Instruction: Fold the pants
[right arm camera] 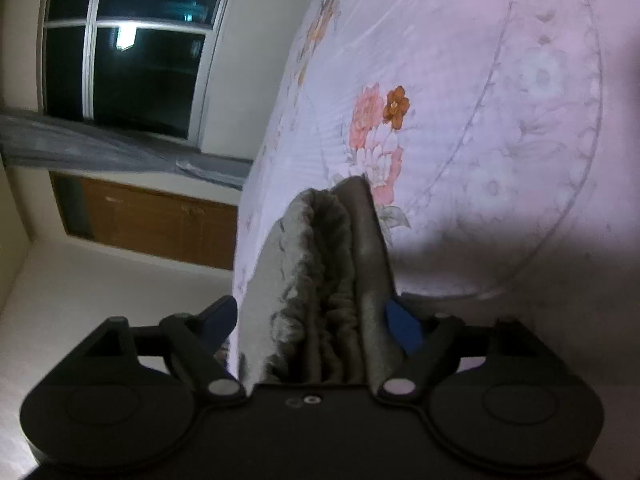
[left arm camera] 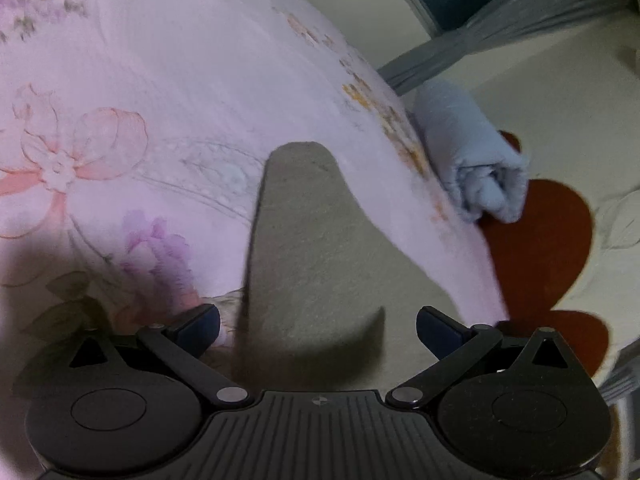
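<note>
Pants lie lengthwise on the bedsheet, pointing away from the left gripper.

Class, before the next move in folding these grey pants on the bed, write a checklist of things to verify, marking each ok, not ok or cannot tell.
1. Left tool open, pads clear of cloth: ok.
2. Grey pants lie flat on the floral bedsheet ahead of the left tool: ok.
3. Right tool has let go of the bunched waistband: cannot tell; cloth sits between wide jaws.
4. Layers at the waistband even: not ok, they are gathered.
5. Rolled blue cloth apart from the pants: ok.
</note>
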A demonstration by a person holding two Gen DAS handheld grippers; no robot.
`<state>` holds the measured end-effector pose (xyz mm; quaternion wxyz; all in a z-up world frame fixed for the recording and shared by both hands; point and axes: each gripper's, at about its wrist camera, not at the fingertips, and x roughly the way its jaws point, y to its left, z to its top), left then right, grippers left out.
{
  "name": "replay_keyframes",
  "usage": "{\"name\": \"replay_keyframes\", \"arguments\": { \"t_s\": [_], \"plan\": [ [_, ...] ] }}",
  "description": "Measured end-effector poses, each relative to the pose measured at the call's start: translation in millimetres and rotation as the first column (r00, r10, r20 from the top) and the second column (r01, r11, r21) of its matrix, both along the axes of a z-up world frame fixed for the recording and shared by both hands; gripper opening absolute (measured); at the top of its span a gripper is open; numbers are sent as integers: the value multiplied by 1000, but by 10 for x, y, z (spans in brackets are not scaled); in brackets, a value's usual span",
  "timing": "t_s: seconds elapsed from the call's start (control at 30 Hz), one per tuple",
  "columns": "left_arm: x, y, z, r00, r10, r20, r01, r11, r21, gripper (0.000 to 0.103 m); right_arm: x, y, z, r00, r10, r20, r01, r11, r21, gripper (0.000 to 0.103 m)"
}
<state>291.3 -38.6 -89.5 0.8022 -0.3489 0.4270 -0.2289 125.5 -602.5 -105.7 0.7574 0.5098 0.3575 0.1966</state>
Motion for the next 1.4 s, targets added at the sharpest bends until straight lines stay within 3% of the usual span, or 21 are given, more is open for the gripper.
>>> {"name": "replay_keyframes", "arguments": {
  "t_s": [0.07, 0.23, 0.3, 0.4, 0.47, 0.53, 0.57, 0.6, 0.67, 0.73, 0.83, 0.93, 1.0, 1.1, 1.2, 1.33, 1.37, 1.4],
  "plan": [
    [-2, 8, -14, 1000, -12, -2, 12, 999, -30, 103, -28, -54, 26, 1000, -15, 8, 15, 999, -28, 68],
    [-7, 2, -107, 998, -70, 1, 70, 995, -68, 103, 1, -85, -48, 998, 68, 8, -68, 997, 41, 72],
    [15, -37, -134, 996, -88, 3, 88, 991, -103, 103, 93, 26, -12, 994, 110, 30, -111, 993, 28, 88],
    [31, -123, -157, 992, -123, 5, 123, 984, -132, 103, 197, 172, 53, 987, 150, 56, -150, 989, -6, 97],
    [36, -122, -183, 992, -130, 1, 129, 981, -147, 103, 225, 194, 102, 984, 167, 59, -163, 984, -66, 92],
    [42, -81, -193, 991, -133, -3, 130, 977, -171, 103, 213, 84, 102, 985, 167, 47, -161, 980, -116, 73],
    [41, -60, -204, 990, -138, -3, 135, 974, -184, 103, 199, -15, 57, 988, 152, 31, -148, 985, -88, 59],
    [48, -39, -213, 990, -139, -3, 136, 972, -191, 103, 183, -89, 17, 989, 148, 27, -146, 988, -44, 58],
    [59, -37, -234, 991, -135, -5, 131, 971, -198, 103, 162, -145, -15, 985, 171, 19, -171, 985, -3, 59],
    [71, -66, -248, 991, -132, -5, 129, 973, -191, 103, 173, -94, -3, 978, 209, 30, -209, 978, -5, 67],
    [83, -60, -261, 991, -135, -3, 132, 973, -189, 103, 271, 78, 39, 965, 254, 67, -255, 967, 4, 97],
    [91, -5, -290, 992, -124, -11, 119, 967, -223, 103, 356, 148, 120, 955, 289, 61, -287, 957, -48, 96],
    [93, 12, -305, 993, -121, -14, 114, 965, -235, 103, 345, 20, 68, 960, 276, 55, -276, 961, 5, 83],
    [104, -22, -310, 993, -120, -13, 114, 968, -222, 103, 289, -183, -56, 967, 247, 65, -253, 962, 107, 72],
    [103, -59, -304, 993, -121, -5, 118, 974, -196, 103, 288, -163, -95, 967, 240, 84, -250, 958, 142, 74],
    [78, -160, -235, 993, -118, 21, 119, 986, -117, 99, 426, 77, 27, 955, 278, 104, -284, 957, 50, 83],
    [64, -197, -202, 993, -119, 27, 121, 990, -74, 94, 461, 126, 68, 953, 288, 92, -289, 957, 3, 81],
    [55, -219, -178, 992, -122, 26, 122, 992, -20, 80, 482, 191, 134, 951, 301, 72, -296, 953, -69, 75]
  ]
}}
